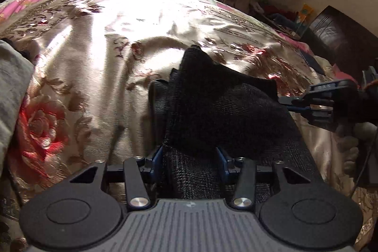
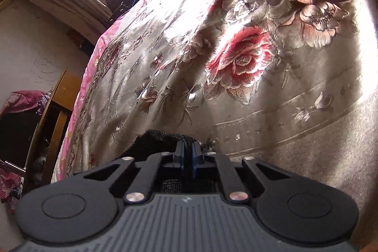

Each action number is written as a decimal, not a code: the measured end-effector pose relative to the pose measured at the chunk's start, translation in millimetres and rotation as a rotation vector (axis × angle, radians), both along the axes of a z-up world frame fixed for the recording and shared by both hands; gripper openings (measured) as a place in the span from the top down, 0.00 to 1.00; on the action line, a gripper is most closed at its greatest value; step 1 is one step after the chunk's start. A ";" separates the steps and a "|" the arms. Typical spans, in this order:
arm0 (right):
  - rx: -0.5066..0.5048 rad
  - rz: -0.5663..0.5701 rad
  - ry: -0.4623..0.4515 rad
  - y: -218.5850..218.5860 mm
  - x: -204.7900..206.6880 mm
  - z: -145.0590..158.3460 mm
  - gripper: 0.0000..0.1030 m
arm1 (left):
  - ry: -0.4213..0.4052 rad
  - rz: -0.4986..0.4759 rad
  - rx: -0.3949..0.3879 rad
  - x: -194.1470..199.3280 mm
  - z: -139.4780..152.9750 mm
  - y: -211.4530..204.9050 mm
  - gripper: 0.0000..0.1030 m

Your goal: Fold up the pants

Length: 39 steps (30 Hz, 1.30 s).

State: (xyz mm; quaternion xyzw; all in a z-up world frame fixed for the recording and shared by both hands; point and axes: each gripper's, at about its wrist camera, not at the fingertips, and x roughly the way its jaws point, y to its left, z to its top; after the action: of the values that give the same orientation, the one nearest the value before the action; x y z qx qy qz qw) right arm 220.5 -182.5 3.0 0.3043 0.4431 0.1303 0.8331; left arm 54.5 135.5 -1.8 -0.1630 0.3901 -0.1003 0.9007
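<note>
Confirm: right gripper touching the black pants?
Touching. The right wrist view shows the right gripper with jaws closed on a fold of the black pants; dark fabric sits pinched between the blue pads.

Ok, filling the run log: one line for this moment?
black pants on floral bedspread | left hand-held gripper astride bunched fabric | right hand-held gripper shut on pants

right tool (image 2: pixel 188 152): pinched on black pants (image 2: pixel 151 141) | under it: floral bedspread (image 2: pixel 248 58) | left: wooden cabinet (image 2: pixel 59 100)
</note>
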 end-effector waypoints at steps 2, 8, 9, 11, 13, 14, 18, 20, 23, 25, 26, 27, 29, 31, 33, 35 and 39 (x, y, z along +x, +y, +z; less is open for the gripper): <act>-0.029 0.006 -0.011 -1.8 10.5 3.8 0.93 | -0.006 -0.023 0.044 -1.1 2.5 -22.3 0.41; -0.214 -0.037 -0.154 -16.9 -18.8 43.1 0.91 | -0.034 -0.050 0.096 -7.7 17.7 -30.0 0.45; -0.244 -0.022 -0.198 -15.8 -35.2 51.7 0.89 | -0.057 -0.028 0.129 -11.9 25.9 -24.9 0.46; -0.264 0.028 -0.246 -9.9 -68.7 59.0 0.89 | -0.127 0.003 0.218 -19.0 44.2 -24.1 0.48; -0.278 0.062 -0.247 1.5 -96.3 54.2 0.89 | -0.204 -0.006 0.250 -20.4 58.4 -31.7 0.48; -0.295 0.077 -0.248 7.3 -106.2 50.9 0.89 | -0.237 -0.024 0.259 -16.3 62.9 -39.4 0.48; -0.325 0.121 -0.235 23.7 -123.3 27.5 0.89 | -0.295 -0.067 0.312 18.5 53.6 -65.2 0.48; -0.332 0.125 -0.243 23.9 -126.8 17.2 0.89 | -0.229 -0.059 0.349 42.9 35.6 -66.2 0.48; -0.295 0.121 -0.223 19.7 -123.6 9.5 0.94 | -0.201 -0.064 0.353 56.7 16.2 -58.0 0.49; -0.288 0.124 -0.209 18.0 -120.1 19.7 0.95 | -0.205 -0.066 0.353 51.1 23.8 -56.2 0.51; -0.287 0.130 -0.237 17.6 -118.5 29.1 0.90 | -0.217 -0.059 0.348 48.4 29.3 -54.5 0.51; -0.290 0.134 -0.279 17.5 -116.1 38.1 0.89 | -0.246 -0.043 0.339 43.9 36.9 -53.0 0.51; -0.305 0.142 -0.338 21.3 -98.4 50.6 0.89 | -0.273 -0.014 0.341 42.8 42.6 -52.2 0.51; -0.315 0.148 -0.346 28.0 -67.6 47.4 0.89 | -0.272 -0.004 0.367 49.8 36.2 -54.8 0.51; -0.315 0.136 -0.325 33.3 -41.4 38.5 0.89 | -0.243 0.006 0.402 59.5 22.8 -56.2 0.51; -0.358 0.155 -0.319 41.5 -23.3 25.1 0.89 | -0.211 0.008 0.383 67.3 7.2 -51.3 0.47; -0.370 0.154 -0.278 44.8 -15.7 -3.5 0.91 | -0.216 0.012 0.389 67.1 4.9 -52.4 0.45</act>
State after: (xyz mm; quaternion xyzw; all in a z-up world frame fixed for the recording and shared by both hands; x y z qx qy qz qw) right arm 204.8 -137.8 -0.6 0.0910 0.3623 0.1505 0.9153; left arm 121.6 83.2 3.1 0.0230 0.3021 -0.0346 0.9524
